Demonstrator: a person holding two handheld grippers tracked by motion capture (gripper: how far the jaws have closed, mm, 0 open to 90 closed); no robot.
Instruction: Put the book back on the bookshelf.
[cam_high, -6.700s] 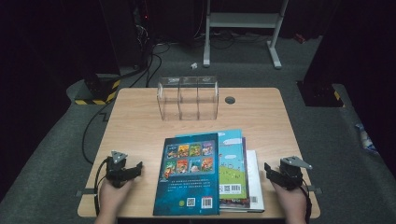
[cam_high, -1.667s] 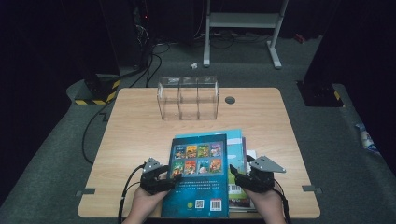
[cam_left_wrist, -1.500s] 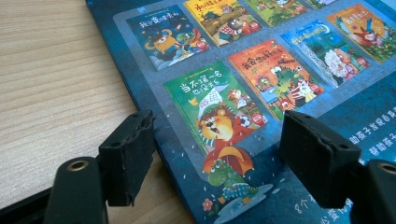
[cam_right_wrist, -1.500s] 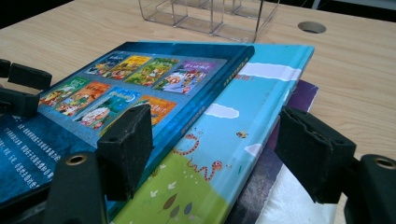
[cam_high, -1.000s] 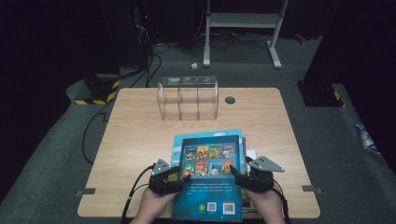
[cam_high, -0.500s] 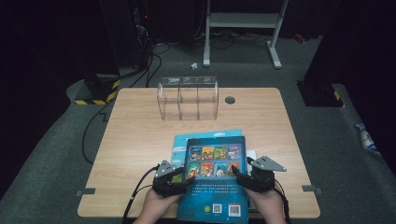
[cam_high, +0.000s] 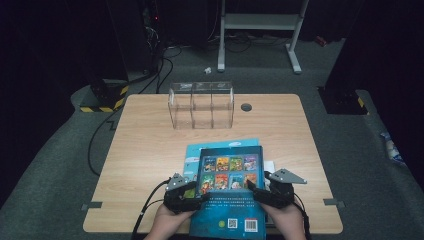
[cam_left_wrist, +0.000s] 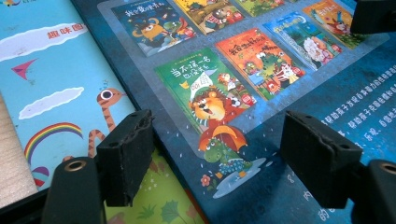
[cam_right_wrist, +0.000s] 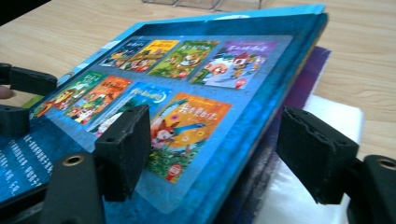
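At the near edge of the table (cam_high: 150, 150) lies a dark blue book (cam_high: 227, 200), back cover up, its near end reaching over the table's edge between the person's two hands. The cover carries two rows of small bright cover pictures inside a paler panel, white lines of print below them, and a square code and a barcode near its near end. In the right gripper view its right edge stands raised off the things below, so the book tilts.

The left gripper (cam_high: 192, 192) comes in from the near left, its hand (cam_high: 165, 225) low behind it, with its jaws astride the book's left edge; they have just been opening, and in the left gripper view they stand spread with the edge between them, pads clear of the cover. The right gripper (cam_high: 257, 192) mirrors it at the book's right edge, jaws likewise just opening and spread around that edge.

Under the book lies a light blue book (cam_left_wrist: 60, 84) showing a snake and rainbow, and on the right a purple cover (cam_right_wrist: 306, 79) over white pages. Farther off, mid-table, stands a clear divided holder (cam_high: 201, 104), with a round dark grommet (cam_high: 246, 107) to its right.
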